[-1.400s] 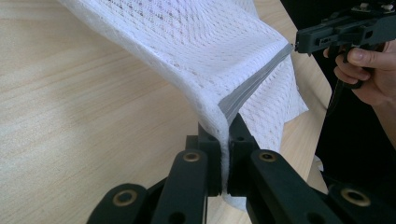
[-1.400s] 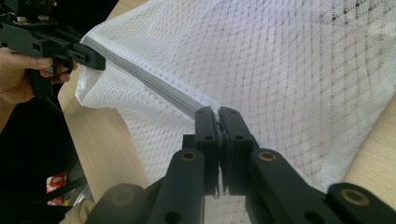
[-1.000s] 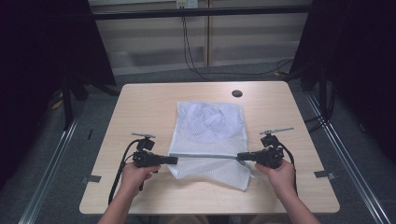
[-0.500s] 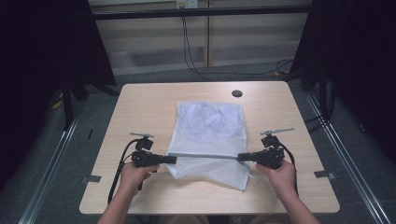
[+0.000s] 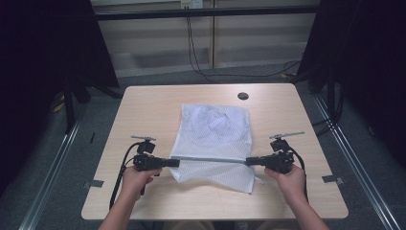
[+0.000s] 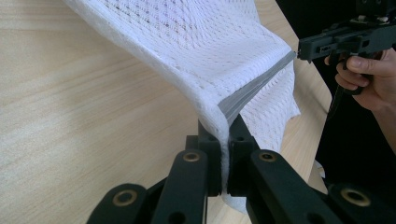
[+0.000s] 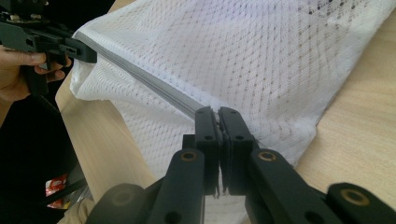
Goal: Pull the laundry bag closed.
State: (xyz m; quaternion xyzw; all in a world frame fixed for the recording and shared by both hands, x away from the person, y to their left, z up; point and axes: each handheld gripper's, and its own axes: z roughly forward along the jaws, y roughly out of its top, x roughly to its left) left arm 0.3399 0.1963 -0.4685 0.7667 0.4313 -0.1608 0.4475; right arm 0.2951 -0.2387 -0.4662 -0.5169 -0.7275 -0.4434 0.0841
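A white mesh bag [image 5: 214, 129] with a grey zipper band [image 5: 210, 159] lies on the wooden table [image 5: 148, 105], its near part lifted and stretched between both grippers. My left gripper [image 5: 176, 163] is shut on the bag's left end; in the left gripper view the mesh bag [image 6: 205, 42] is pinched between the black jaws of the left gripper [image 6: 227, 135]. My right gripper [image 5: 249, 161] is shut on the right end, and the right gripper [image 7: 218, 116] clamps the zipper band [image 7: 140, 77] there. The bag's lower flap [image 5: 220, 173] hangs to the table.
A round dark grommet [image 5: 242, 96] sits in the table near its far edge. Cables [image 5: 119, 175] trail from the left gripper. Metal rails [image 5: 52, 163] run along the floor on both sides, and dark curtains flank the table.
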